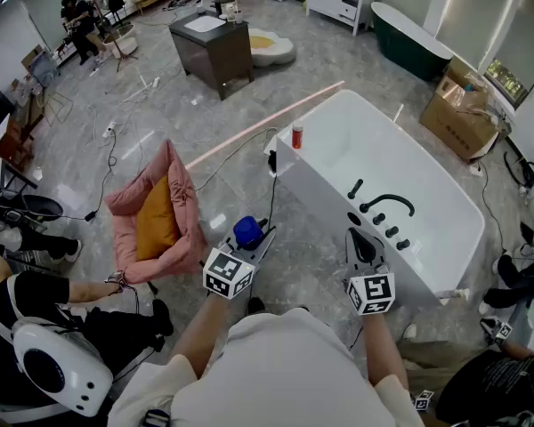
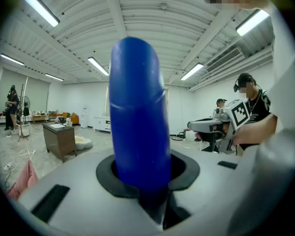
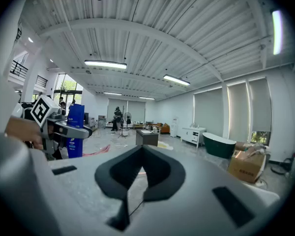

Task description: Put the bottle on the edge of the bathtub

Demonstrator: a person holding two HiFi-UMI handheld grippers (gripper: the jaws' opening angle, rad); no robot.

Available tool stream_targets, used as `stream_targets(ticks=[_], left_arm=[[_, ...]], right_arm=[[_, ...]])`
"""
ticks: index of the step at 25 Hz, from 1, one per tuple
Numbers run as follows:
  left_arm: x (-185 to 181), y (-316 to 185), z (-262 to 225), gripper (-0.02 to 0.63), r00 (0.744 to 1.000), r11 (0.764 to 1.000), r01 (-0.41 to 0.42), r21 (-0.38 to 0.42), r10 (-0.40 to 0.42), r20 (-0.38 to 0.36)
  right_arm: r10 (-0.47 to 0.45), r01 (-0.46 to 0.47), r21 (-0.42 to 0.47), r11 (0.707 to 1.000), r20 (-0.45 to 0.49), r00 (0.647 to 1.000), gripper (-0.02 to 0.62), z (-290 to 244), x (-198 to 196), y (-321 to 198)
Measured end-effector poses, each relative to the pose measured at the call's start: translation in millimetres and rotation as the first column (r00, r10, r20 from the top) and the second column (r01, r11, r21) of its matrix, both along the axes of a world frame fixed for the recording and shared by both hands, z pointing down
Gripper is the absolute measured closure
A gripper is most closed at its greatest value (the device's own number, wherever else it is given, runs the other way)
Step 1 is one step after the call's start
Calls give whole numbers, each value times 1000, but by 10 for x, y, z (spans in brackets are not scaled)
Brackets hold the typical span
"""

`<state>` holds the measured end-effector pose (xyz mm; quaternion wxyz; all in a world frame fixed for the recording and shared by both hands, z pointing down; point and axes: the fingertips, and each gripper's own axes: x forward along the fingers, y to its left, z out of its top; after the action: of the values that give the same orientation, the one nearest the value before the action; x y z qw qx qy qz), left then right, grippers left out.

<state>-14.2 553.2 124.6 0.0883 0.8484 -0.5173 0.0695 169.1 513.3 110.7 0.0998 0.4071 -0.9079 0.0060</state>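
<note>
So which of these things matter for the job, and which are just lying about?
Job: blue bottle, held in the left gripper; white bathtub.
Lying about: pink pet bed, cardboard box, small red bottle, brown cabinet.

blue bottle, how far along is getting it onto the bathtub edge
Done: the tall blue plastic bottle is picked up, clamped upright in the left gripper. In hand: it is held short of the white bathtub, not over its rim. Left: carry it across, stand it on the tub's edge and let go. The right gripper is shut and empty.
</note>
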Motion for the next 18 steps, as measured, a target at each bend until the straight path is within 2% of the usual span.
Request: stream_targets(ticks=[12, 18], left_arm=[[-132, -69, 24, 515, 1000, 1000, -16, 5, 16, -4], [-369, -53, 131, 515, 999, 999, -36, 0, 36, -4]], right_arm=[[-2, 2, -3, 1000, -4, 1000, 593, 5, -183, -41], [18, -18, 8, 1000, -45, 999, 592, 112, -444, -7]])
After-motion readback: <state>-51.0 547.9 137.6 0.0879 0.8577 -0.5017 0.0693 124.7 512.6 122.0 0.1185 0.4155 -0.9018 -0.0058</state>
